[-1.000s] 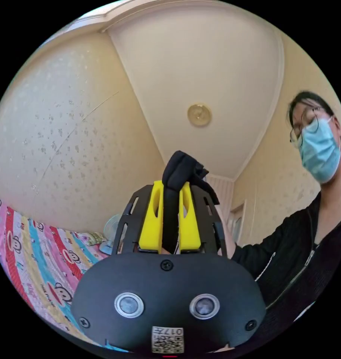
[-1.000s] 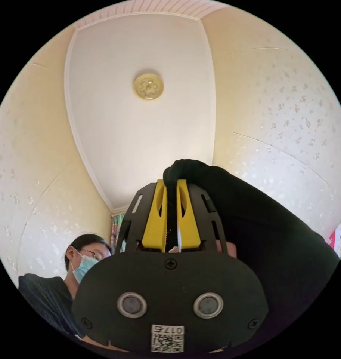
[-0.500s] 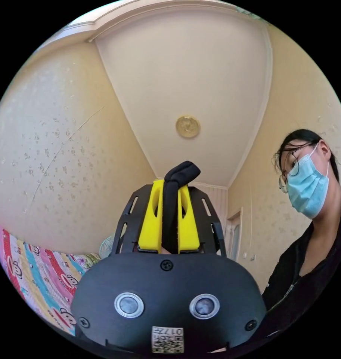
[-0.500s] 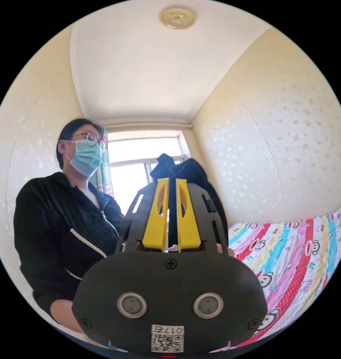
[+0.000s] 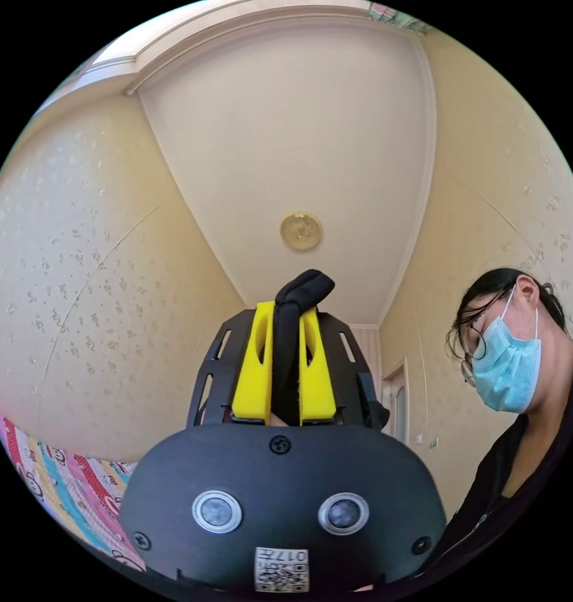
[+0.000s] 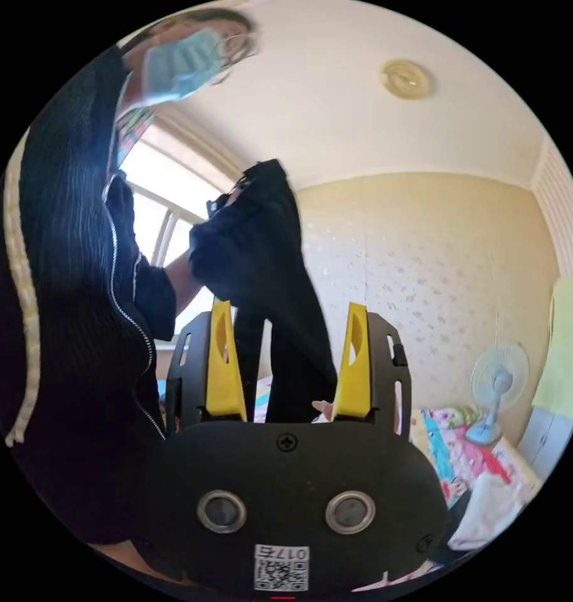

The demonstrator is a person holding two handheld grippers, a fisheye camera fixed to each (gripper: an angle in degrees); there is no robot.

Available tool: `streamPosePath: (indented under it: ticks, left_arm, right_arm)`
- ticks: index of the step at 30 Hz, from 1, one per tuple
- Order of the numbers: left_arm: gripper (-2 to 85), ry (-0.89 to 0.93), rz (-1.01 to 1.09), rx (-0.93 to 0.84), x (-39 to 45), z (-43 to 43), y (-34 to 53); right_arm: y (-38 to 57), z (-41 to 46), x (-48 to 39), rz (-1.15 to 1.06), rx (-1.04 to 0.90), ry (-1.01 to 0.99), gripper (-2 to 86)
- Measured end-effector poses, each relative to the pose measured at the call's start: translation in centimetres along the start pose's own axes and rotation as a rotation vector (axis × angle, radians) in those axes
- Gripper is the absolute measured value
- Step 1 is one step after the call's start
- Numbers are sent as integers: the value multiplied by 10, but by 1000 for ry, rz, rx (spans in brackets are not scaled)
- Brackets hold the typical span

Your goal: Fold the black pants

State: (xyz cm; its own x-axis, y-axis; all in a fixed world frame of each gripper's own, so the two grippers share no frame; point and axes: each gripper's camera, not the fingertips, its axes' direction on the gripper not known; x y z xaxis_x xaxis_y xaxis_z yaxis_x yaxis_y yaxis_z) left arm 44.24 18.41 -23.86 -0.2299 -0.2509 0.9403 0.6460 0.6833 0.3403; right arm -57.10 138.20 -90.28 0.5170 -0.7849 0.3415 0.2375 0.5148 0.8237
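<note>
Left hand-held gripper [image 5: 285,360] sits at the lower centre of its own view, its two yellow jaws drawn close together and clamped on a bunched fold of the black pants [image 5: 292,338] — the dark cloth fills the narrow slot between them and pokes out past the tips in a rounded lump. Beyond it, the pale ceiling takes the upper middle of the frame, with a round gold ceiling fixture [image 5: 300,230] near the centre. Speckled cream wallpaper spreads over the left side, and a strip of striped, cartoon-printed bedsheet [image 5: 60,486] shows at the lower left. A person [image 5: 518,414] in a dark zip jacket and a face mask fills the right edge.

Right hand-held gripper [image 6: 287,370], at the lower centre of its view, has its yellow jaws spread wide apart and grips nothing; the black pants [image 6: 273,288] hang in the gap between them, rising to a bunched top at the upper middle — whether the cloth touches either jaw, I cannot tell. The person's jacketed torso [image 6: 73,301] fills the left side, in front of a bright window [image 6: 157,232]. A standing fan [image 6: 496,392] is at the right, with bedding below it.
</note>
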Motion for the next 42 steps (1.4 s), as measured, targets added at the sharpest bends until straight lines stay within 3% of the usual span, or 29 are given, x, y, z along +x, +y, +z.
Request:
streamPosePath:
  ticks: [8,17,19,22,24,26,28,33,42]
  left_arm:
    - [65,-41,12,-12,27,16,3]
    - [66,-138,33,4,47,-1,5]
    - [65,-195,39,6,46,-17,-2]
    - [66,-244,40,-11,42,-39,-15]
    - [66,-223,32,-25,39,-52,-22]
    - [65,-214,37,-24,41,-63,-29]
    - [65,-249,95,-9,56,-72,-38]
    - [66,-261,344,58,115,-71,-72]
    - [67,-197,496,125,207,-25,-149]
  right_arm:
    - [-28,23,-101,-506,60,71,230]
    - [-59,31,-124,-660,88,179,81]
    - [-73,26,-113,-624,106,198,73]
    - [-110,16,-60,-351,139,170,60]
    - [-145,16,-2,-83,117,6,50]
    - [-171,20,30,33,118,-89,44]
    - [-199,22,42,22,139,-98,40]
    - [-299,19,19,-265,202,5,37]
    - [-432,15,33,-289,125,-14,34]
